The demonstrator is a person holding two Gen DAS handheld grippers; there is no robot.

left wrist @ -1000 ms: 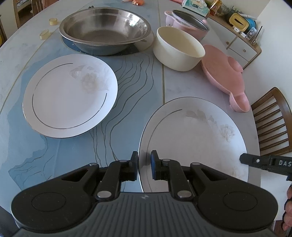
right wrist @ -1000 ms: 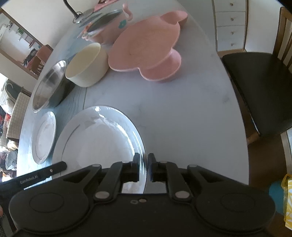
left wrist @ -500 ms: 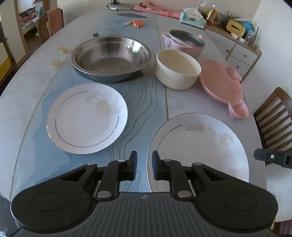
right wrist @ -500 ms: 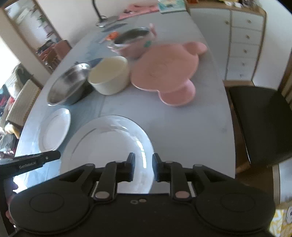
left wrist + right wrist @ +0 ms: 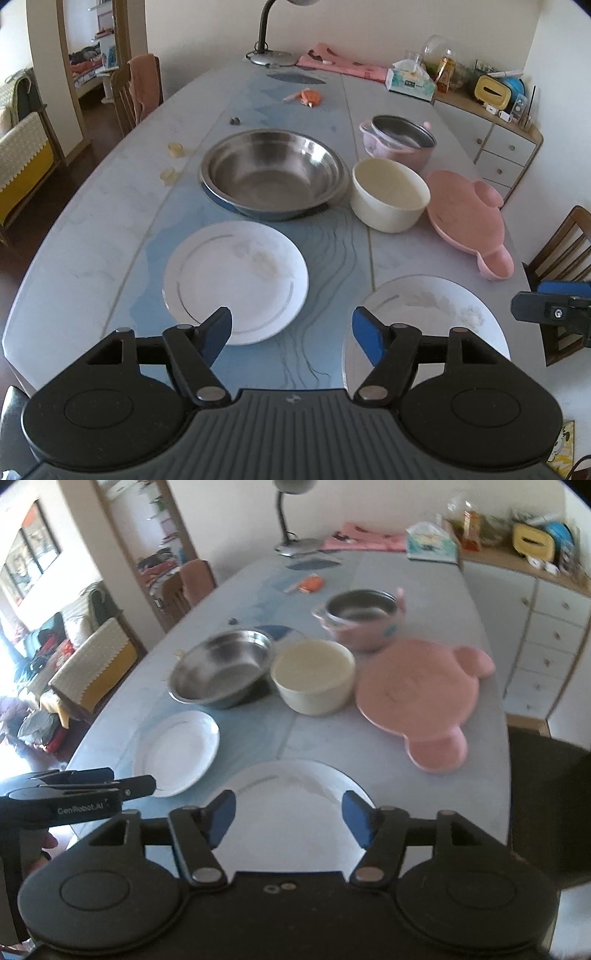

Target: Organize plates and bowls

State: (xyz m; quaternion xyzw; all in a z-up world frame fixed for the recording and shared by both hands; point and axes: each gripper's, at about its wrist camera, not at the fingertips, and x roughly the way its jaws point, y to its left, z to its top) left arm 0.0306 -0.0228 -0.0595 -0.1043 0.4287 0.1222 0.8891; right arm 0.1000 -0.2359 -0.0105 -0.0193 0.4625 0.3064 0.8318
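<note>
Now that both have spread wide and lifted away, the left gripper (image 5: 291,330) and right gripper (image 5: 288,818) are hovering empty above the near white plate (image 5: 295,794), likely freeing them for stacking the far white plate (image 5: 236,280).

"GenRobot.AI" printed on the left claw (image 5: 77,794)

I see shiny steel basin (image 5: 273,173), glossy white plates (image 5: 236,280), matt cream bowl (image 5: 389,199), smooth marbled tabletop (image 5: 110,206).
</note>
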